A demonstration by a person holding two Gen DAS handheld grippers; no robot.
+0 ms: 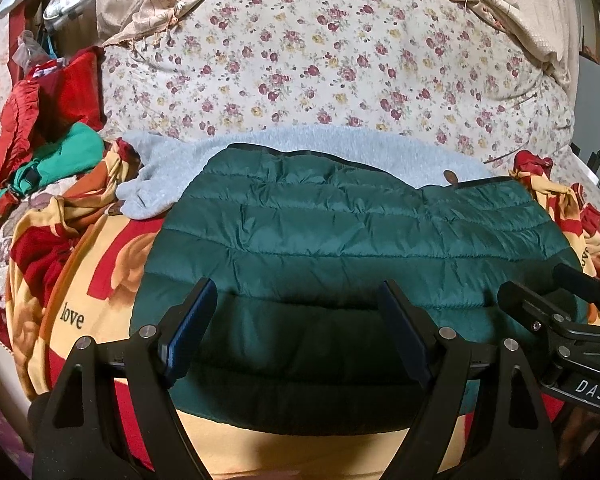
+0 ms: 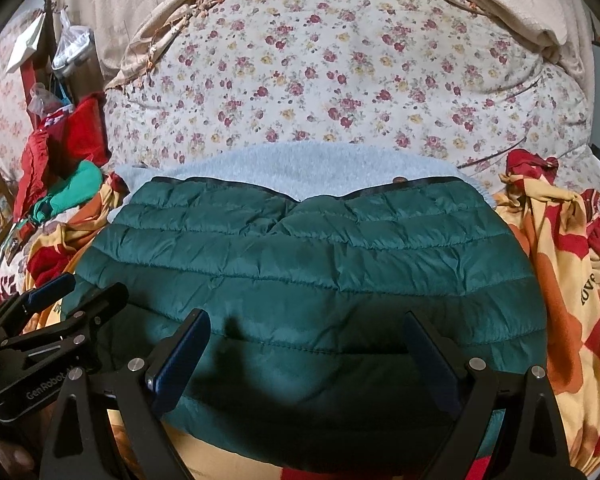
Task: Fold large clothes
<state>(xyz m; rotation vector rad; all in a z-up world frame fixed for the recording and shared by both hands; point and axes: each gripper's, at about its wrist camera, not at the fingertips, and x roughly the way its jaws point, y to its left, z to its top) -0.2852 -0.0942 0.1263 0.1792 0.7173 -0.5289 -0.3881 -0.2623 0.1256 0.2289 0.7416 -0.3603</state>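
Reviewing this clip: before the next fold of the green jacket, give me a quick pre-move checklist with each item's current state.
1. Left gripper open, nothing held: ok.
2. Right gripper open, nothing held: ok.
3. Green jacket lying flat on the blanket: ok.
4. Jacket's near edge within view of both grippers: ok.
5. Grey fleece under the jacket's far edge, could get dragged along: not ok.
6. Sleeves tucked in: cannot tell.

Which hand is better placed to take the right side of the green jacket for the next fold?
Probably the right gripper: its open fingers hover nearer the green jacket's right edge. The left gripper sits toward its left side.
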